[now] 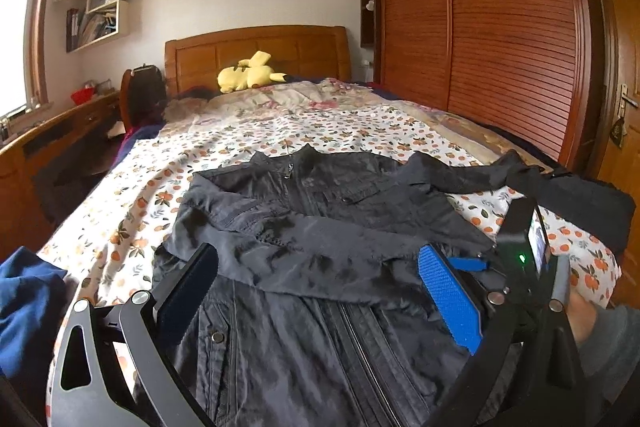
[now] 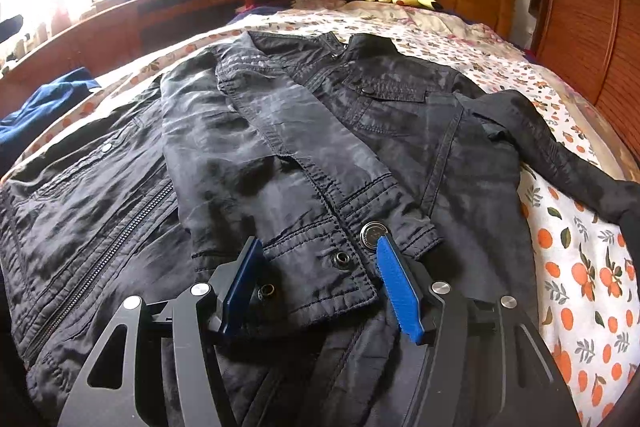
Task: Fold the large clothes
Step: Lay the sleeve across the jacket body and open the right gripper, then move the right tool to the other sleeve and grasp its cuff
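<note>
Black jacket (image 2: pixel 304 131) flat on bed (image 2: pixel 568 251) w/ one sleeve (image 2: pixel 280 155) folded across; left gripper (image 1: pixel 320 291) & right gripper (image 2: pixel 320 267) both spread wide, gripping nothing.

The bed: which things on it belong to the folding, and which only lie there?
Belong:
black zip-front fabric jacket
left gripper
right gripper

Only lying there:
yellow plush toy
crumpled blue cloth
</note>
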